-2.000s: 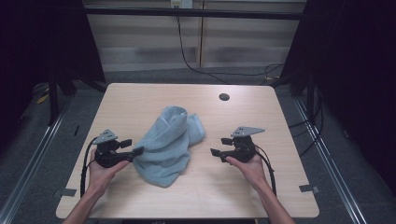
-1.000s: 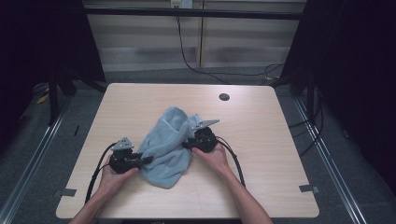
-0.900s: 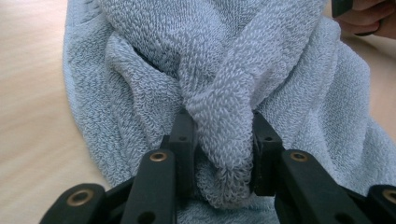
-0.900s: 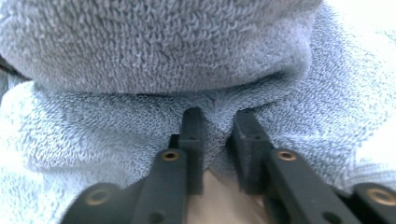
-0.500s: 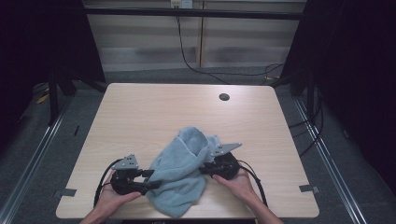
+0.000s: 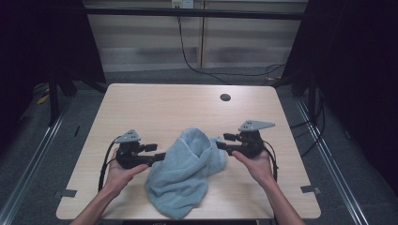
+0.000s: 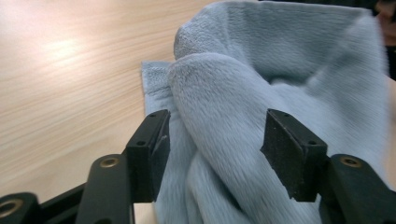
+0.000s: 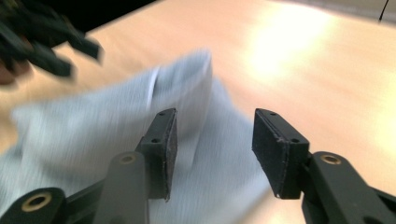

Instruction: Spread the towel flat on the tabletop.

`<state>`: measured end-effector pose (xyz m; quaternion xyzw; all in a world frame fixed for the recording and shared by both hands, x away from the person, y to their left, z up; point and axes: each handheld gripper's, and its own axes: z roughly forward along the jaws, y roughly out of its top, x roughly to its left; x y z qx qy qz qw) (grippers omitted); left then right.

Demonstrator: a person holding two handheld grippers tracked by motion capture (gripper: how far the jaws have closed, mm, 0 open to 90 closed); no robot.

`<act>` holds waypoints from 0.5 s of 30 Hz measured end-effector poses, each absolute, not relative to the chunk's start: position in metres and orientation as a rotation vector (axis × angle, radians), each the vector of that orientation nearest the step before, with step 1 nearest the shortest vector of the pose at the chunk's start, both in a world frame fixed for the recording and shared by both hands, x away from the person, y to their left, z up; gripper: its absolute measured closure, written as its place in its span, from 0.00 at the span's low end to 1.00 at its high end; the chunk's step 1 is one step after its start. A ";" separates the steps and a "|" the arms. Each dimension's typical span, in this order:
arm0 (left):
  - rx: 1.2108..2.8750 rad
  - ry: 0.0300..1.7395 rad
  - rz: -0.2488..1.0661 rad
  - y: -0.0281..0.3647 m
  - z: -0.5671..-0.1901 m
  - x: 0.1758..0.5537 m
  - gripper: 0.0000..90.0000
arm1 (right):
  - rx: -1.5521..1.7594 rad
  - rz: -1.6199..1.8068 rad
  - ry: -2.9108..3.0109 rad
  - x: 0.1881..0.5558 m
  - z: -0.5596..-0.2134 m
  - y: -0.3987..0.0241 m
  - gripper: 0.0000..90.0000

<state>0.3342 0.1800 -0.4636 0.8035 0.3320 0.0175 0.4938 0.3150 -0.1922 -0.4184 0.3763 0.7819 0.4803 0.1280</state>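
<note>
Blue towel (image 6: 185, 173) lies crumpled between my left gripper (image 6: 157, 152) and right gripper (image 6: 225, 142); both have just been opening, jaws wide, gripping nothing.

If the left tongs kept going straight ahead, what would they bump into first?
Most likely the crumpled light-blue terry towel. The left tongs stand open and point right at a fold of it, which already reaches between their black pads without being pinched.
</note>
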 end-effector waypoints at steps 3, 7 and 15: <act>2.050 0.812 0.038 0.164 -0.481 0.337 0.40 | 1.075 1.404 2.288 0.341 -0.412 -0.172 0.52; 2.067 0.816 0.004 0.162 -0.490 0.333 0.54 | 1.075 1.432 2.327 0.356 -0.424 -0.151 0.48; 2.117 0.758 -0.015 0.159 -0.496 0.332 0.77 | 1.146 1.396 2.453 0.378 -0.468 -0.123 0.45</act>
